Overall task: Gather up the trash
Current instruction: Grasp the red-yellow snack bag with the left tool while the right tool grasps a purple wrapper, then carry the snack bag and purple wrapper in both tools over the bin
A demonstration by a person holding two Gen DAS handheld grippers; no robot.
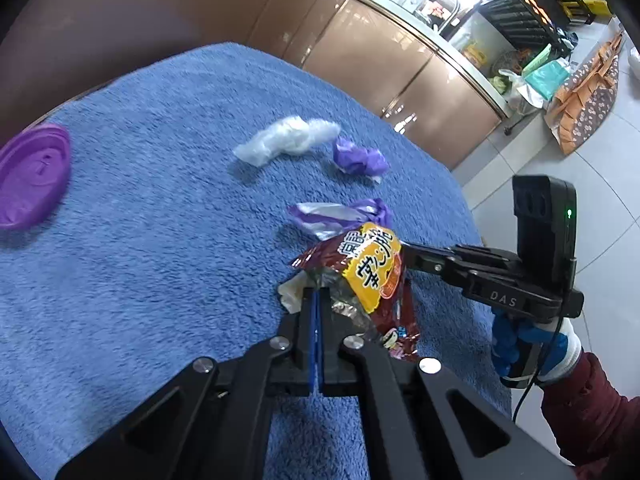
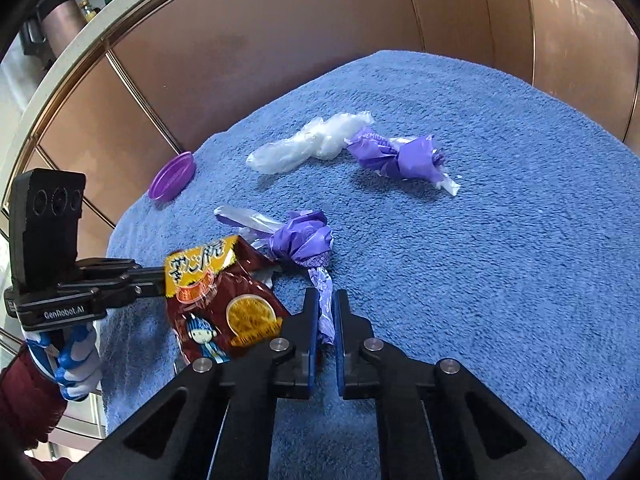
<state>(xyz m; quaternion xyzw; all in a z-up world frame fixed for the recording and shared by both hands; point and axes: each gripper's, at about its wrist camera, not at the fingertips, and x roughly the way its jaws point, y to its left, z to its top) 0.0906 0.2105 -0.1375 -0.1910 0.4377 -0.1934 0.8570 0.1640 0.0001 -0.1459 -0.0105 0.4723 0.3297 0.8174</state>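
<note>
A red and yellow snack bag is held up over the blue towel. My left gripper is shut on the bag's crinkled edge. In the right wrist view the bag hangs at lower left with the left gripper on it. My right gripper is shut on the tail of a crumpled purple wrapper, which also shows in the left wrist view. A second purple wrapper and a clear plastic bag lie further back.
A purple plastic lid lies at the towel's far left edge; it also shows in the left wrist view. Brown cabinet fronts stand behind the table. The left wrist view shows a tiled floor with bags to the right.
</note>
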